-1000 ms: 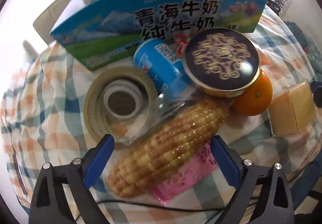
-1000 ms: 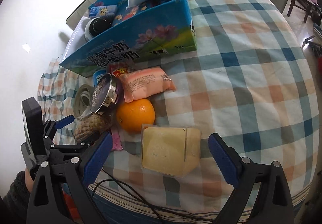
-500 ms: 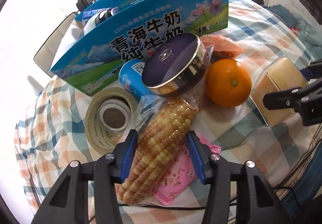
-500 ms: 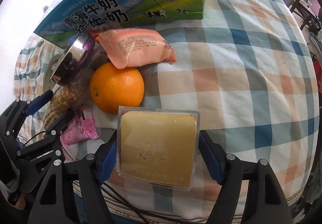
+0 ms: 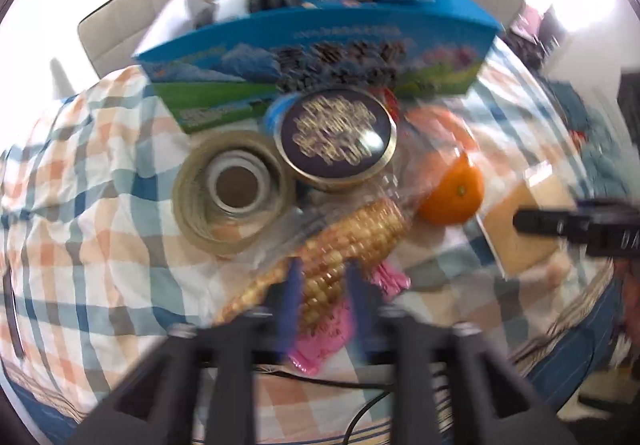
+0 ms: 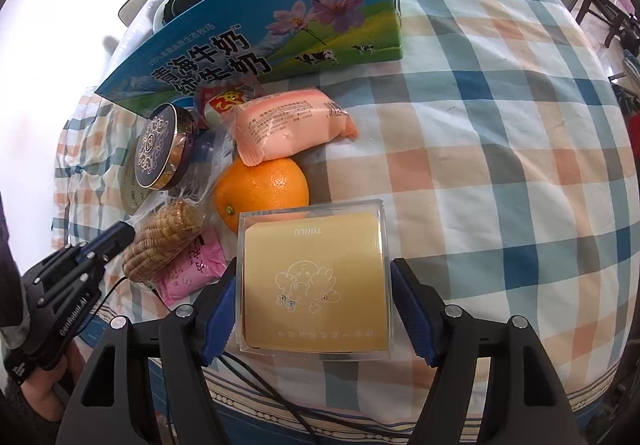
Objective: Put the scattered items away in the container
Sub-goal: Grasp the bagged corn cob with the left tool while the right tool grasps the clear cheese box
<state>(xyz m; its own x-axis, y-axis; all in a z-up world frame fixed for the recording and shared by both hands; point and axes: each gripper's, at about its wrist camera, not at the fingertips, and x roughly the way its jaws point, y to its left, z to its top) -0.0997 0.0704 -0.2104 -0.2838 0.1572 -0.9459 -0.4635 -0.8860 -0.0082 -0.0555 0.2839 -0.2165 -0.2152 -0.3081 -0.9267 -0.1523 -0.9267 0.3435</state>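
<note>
Left gripper (image 5: 322, 285): blue fingers (image 5: 292, 297) drawn close together, clamped on the lower half of the bagged corn (image 5: 348, 241). Corn runs up and right from between the fingers; its far end lies past the tips, next to the orange (image 5: 454, 191). This view is motion-blurred. Pink packet (image 5: 332, 329) sits under the corn, showing beside the right finger.

Beyond the left fingertips: tape roll (image 5: 234, 193) up and left, round dark tin (image 5: 338, 139) straight ahead and leaning on a blue can (image 5: 274, 113). Further ahead, the blue carton (image 5: 320, 61), already holding several items.

Right gripper (image 6: 314, 287): fingers (image 6: 218, 309) pressed against both sides of the clear box (image 6: 314, 277) with the yellow insert, gripping it. The box fills the gap and reaches past the tips toward the orange (image 6: 262, 189), which sits just ahead and left of it. Ahead of the orange, a pink snack bag (image 6: 288, 125) lies across its top edge; a red-and-white packet (image 6: 224, 103) is behind that, against the carton (image 6: 280, 29).

Left of the right fingers: corn (image 6: 166, 241) and pink packet (image 6: 192, 271), with the left gripper (image 6: 108, 245) on the corn. Checked tablecloth (image 6: 500, 165) bare to the right of the fingers.

Corn and box are both outside the carton, low over the cloth.
</note>
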